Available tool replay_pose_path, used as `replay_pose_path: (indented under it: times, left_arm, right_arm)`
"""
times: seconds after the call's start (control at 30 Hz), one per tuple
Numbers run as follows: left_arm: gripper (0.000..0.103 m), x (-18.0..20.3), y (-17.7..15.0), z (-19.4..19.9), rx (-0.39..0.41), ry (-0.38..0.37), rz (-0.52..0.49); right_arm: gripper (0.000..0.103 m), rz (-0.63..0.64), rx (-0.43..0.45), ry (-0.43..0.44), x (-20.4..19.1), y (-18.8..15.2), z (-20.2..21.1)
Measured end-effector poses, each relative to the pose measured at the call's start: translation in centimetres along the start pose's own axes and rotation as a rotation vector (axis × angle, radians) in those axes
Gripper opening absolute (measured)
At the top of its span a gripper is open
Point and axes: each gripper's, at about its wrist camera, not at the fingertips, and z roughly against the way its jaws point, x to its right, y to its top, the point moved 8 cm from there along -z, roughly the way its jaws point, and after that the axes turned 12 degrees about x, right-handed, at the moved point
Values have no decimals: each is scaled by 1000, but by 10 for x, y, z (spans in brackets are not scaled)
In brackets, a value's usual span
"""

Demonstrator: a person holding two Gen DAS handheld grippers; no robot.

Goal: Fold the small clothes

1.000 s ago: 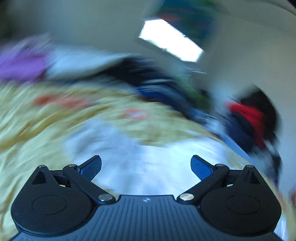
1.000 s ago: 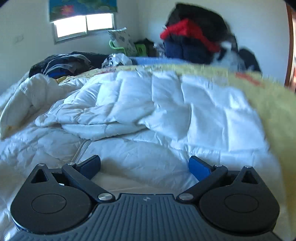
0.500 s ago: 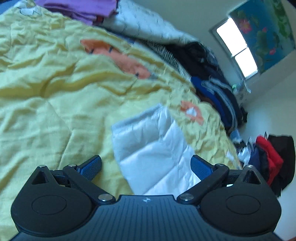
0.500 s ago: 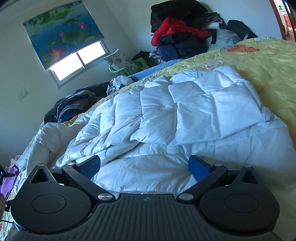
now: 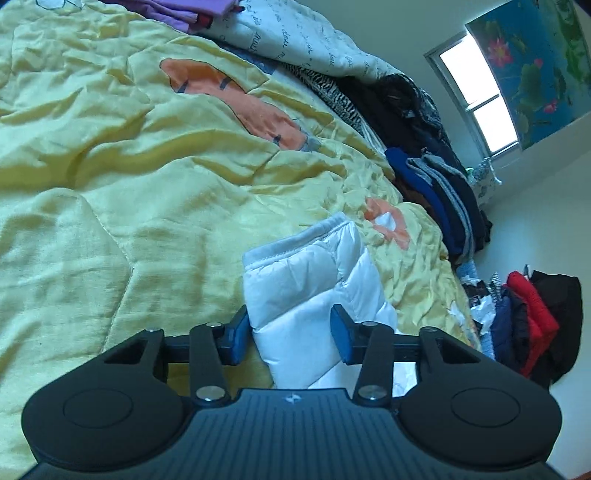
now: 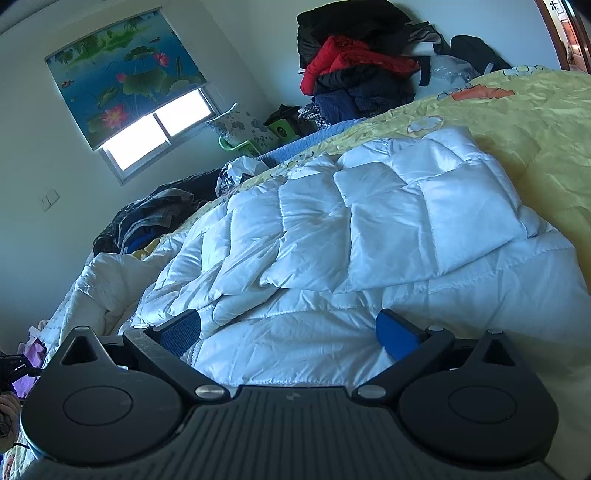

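Note:
A white puffy jacket (image 6: 369, 229) lies spread on the yellow quilt (image 5: 110, 229). Its sleeve (image 5: 306, 280), with a grey-white cuff, lies along the quilt in the left wrist view. My left gripper (image 5: 290, 338) has its jaws closing on that sleeve: the blue pads (image 5: 238, 339) pinch the padding in from both sides a little behind the cuff. In the right wrist view my right gripper (image 6: 288, 334) stands open low over the jacket's lower body, with the fabric lying between its wide-set pads (image 6: 397, 338) and no squeeze on it.
Dark and blue clothes (image 5: 436, 177) are heaped along the quilt's far edge, and purple folded clothes (image 5: 177, 11) sit at the top. A red and black pile (image 6: 351, 62) stands against the wall. A white duvet (image 6: 103, 291) bunches at the left.
The left gripper swung down to the sleeve, and its jaws have narrowed from wide open to pinching it. The right gripper rolled early on and has since held still, open.

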Motion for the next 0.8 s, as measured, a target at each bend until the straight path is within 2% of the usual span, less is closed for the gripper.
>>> replay_pose_path:
  times: [0.07, 0.13, 0.17, 0.27, 0.37, 0.43, 0.53, 0.6, 0.67, 0.73, 0.8]
  left_arm:
    - [44, 2, -1, 0, -1, -4, -30]
    - [27, 7, -2, 0, 2, -1, -85]
    - [13, 10, -3, 0, -3, -2, -113]
    - [9, 24, 1, 9, 39, -24, -164]
    - [9, 52, 12, 25, 127, -62, -215]
    - [8, 83, 17, 43, 185, -130, -237]
    - [8, 151, 1, 83, 281, -302, -341]
    - [8, 203, -34, 115, 333, -458, -462]
    - [8, 244, -85, 140, 358, -601, -587]
    - [8, 270, -145, 154, 303, -716, -668]
    - [8, 282, -211, 157, 177, -790, -733]
  right_arm:
    - [101, -1, 0, 1, 0, 0, 0]
    - [101, -4, 2, 1, 0, 0, 0]
    - [101, -5, 2, 2, 1, 0, 1]
    - [101, -5, 2, 2, 0, 0, 1]
    - [101, -6, 3, 2, 1, 0, 1]
    - [101, -8, 4, 4, 0, 0, 1]
    - [101, -20, 10, 8, 1, 0, 2]
    - [102, -35, 15, 14, 1, 1, 2]
    - [102, -49, 22, 19, 2, 2, 3]
    - [102, -60, 29, 21, 3, 2, 3]
    - [102, -72, 36, 24, 4, 3, 4]
